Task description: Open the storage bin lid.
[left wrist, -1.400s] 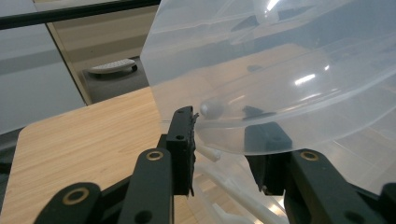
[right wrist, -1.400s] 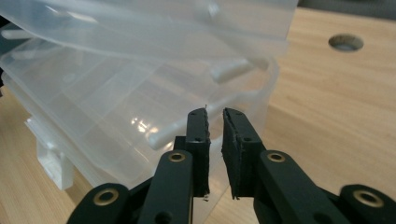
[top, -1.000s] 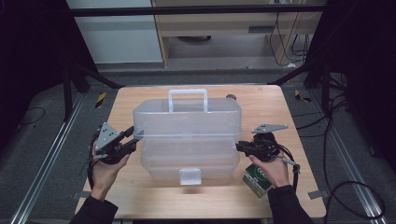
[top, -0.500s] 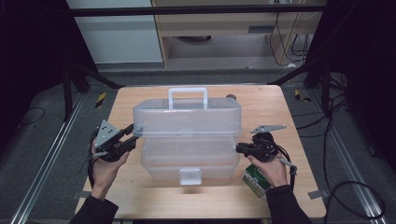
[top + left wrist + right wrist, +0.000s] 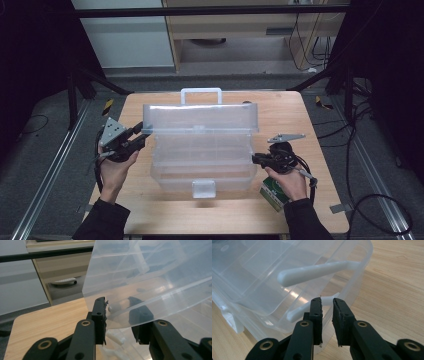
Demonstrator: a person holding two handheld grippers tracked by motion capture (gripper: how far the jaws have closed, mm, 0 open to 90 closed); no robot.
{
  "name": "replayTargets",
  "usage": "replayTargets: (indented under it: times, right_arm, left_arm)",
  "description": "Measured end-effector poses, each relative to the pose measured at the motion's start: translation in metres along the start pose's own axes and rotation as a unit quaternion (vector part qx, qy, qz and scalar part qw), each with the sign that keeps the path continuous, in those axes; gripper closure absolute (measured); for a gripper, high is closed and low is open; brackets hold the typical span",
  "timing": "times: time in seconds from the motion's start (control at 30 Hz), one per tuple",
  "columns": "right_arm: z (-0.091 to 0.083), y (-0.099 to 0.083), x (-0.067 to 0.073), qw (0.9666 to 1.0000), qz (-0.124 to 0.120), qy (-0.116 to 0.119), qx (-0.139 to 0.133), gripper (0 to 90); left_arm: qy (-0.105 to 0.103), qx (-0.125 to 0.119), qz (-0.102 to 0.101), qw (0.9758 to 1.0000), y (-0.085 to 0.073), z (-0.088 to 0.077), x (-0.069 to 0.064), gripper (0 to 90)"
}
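Observation:
A clear plastic storage box (image 5: 200,167) stands in the middle of the wooden table (image 5: 295,112), its lid (image 5: 200,117) raised upright with a white handle (image 5: 201,91) on top. My left gripper (image 5: 140,136) holds the lid's left end. In the left gripper view, the lid's corner (image 5: 140,272) sits between the jaws (image 5: 118,308), which have just been closing, one pad outside and one inside. My right gripper (image 5: 256,159) pinches the box's right end wall. In the right gripper view, the jaws (image 5: 327,303) are nearly together on the wall, below two white arms (image 5: 312,270).
A small green carton (image 5: 274,192) lies on the table under my right hand. A white latch (image 5: 203,188) hangs at the box's front. Metal rails and cables run along the floor on both sides, and a cabinet stands beyond the far edge.
My left gripper has gone up and slightly inward with the lid's left end, and the lid now stands more upright. The right gripper has stayed put.

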State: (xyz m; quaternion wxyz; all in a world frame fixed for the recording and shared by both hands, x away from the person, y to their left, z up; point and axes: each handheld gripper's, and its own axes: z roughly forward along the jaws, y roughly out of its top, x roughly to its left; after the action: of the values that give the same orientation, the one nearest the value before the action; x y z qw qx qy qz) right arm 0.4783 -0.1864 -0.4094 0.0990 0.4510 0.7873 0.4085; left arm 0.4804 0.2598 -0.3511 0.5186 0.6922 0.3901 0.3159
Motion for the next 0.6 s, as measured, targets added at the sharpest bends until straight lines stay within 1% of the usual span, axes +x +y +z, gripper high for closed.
replayTargets:
  times: [0.1,0.23,0.43,0.57,0.6]
  right_arm:
    - [0.0,0.0,0.0,1.0,0.0,-0.001,0.0,78.2]
    - [0.0,0.0,0.001,1.0,0.0,-0.002,0.002,78.2]
    - [0.0,0.0,0.001,1.0,-0.001,-0.004,0.002,78.1]
    - [0.0,0.0,0.001,1.0,-0.002,-0.004,0.001,78.1]
    - [0.0,0.0,0.001,1.0,-0.003,-0.004,0.001,78.1]
  left_arm:
    - [0.0,-0.004,-0.009,1.0,0.004,0.004,0.003,67.5]
    - [0.008,-0.005,-0.005,0.9999,0.01,0.007,0.004,68.2]
    - [0.019,-0.007,-0.006,0.9998,0.016,0.013,0.006,69.8]
    - [0.028,-0.003,-0.003,0.9996,0.02,0.017,0.008,71.8]
    - [0.027,-0.003,-0.005,0.9996,0.021,0.018,0.009,72.0]
